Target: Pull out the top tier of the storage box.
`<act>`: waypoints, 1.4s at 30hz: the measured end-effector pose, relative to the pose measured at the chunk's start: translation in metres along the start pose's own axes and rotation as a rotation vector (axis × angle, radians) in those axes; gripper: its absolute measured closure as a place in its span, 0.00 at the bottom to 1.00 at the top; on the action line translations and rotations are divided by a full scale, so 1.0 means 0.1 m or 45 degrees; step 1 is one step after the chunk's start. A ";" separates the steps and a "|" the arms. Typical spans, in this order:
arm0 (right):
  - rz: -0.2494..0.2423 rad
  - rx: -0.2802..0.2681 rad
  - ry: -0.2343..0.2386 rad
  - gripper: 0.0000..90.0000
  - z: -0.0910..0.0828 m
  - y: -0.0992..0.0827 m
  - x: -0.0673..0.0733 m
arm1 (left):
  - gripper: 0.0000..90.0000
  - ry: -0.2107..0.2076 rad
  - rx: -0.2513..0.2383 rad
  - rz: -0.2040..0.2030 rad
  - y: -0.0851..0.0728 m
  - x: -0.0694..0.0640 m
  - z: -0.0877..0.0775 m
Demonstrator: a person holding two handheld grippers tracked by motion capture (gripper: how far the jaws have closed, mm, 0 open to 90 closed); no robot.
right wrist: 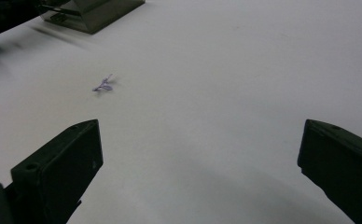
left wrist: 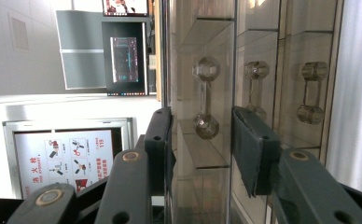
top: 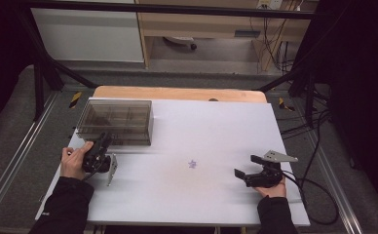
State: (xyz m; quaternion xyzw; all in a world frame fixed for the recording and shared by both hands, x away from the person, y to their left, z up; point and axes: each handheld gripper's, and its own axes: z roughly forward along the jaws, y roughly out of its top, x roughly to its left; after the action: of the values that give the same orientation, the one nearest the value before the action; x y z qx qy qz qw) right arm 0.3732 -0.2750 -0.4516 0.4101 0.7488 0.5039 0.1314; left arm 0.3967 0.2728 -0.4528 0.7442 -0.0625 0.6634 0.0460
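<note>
1. Drawer handle [left wrist: 205, 98] sitting right in the gap of the left gripper [left wrist: 200, 126], seen in the left gripper view. Clear plastic, a knob at each end, fixed on the front of the smoky see-through drawer box [left wrist: 263, 46].
2. Jaws of that gripper apart, one on either side of the handle. Can't see either pad pressing on it, so calling it a straddle and not a clamp. Tips right up against the box front.
3. Two more handles of the same kind on the neighbouring drawer fronts, off to one side of the gripper.
4. From the high view: left gripper [top: 104, 141] held by the left hand [top: 75, 161], nose poking at the near face of the drawer box [top: 116, 119]. Box parked at the back left of the white table [top: 201, 131].
5. Right gripper [top: 244, 165] way over on the other side, well apart from the box, held by the right hand [top: 274, 190] near the front right of the table.
6. Jaws of the right gripper [right wrist: 200, 140] spread wide, just bare table between them.
7. Small purple scrap [top: 192, 164] lying on the table between the two grippers, closer to the right one. Same scrap [right wrist: 103, 85] ahead of those jaws in the right gripper view. Too tiny to tell what it is.
</note>
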 end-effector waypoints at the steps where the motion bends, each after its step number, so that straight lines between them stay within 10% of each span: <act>1: 0.000 0.000 0.000 0.01 0.00 0.00 0.00 | 0.67 0.000 0.000 0.000 0.00 0.00 0.00; 42: -0.006 0.007 0.002 0.01 0.00 0.00 0.00 | 0.67 -0.015 0.001 -0.003 0.02 0.00 -0.12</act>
State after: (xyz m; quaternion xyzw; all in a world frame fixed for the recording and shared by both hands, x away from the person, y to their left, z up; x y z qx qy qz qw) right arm 0.3734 -0.2750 -0.4521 0.4082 0.7513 0.5018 0.1309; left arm 0.3848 0.2726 -0.4512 0.7481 -0.0617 0.6591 0.0461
